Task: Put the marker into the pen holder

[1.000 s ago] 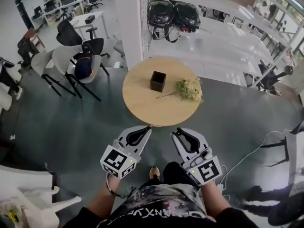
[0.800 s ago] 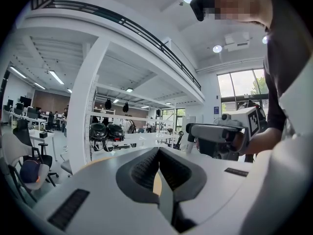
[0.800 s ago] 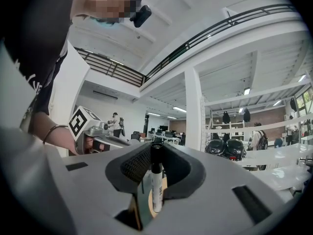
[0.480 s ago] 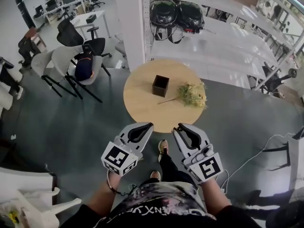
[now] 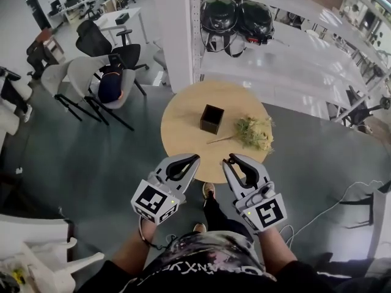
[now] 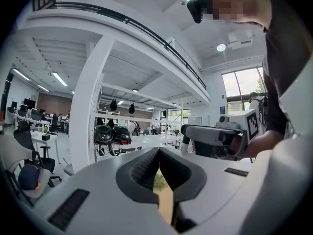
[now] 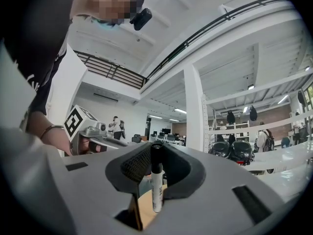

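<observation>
A black square pen holder (image 5: 212, 118) stands near the middle of the round wooden table (image 5: 183, 133). My right gripper (image 5: 234, 161) hovers at the table's near edge, shut on a marker (image 7: 156, 182) with a white barrel and a black cap. The marker stands upright between the pads, cap up, and I cannot make it out in the head view. My left gripper (image 5: 189, 160) is alongside at the same edge, its jaws shut with nothing between them. Both grippers are well short of the holder.
A bunch of dried flowers (image 5: 253, 132) lies on the table to the right of the holder. A white pillar (image 5: 174, 29) and shelves with two black helmets (image 5: 235, 17) stand behind the table. Office chairs (image 5: 98, 72) are to the left.
Both grippers have moved forward, from short of the table to its near edge. The marker has stayed in the right jaws.
</observation>
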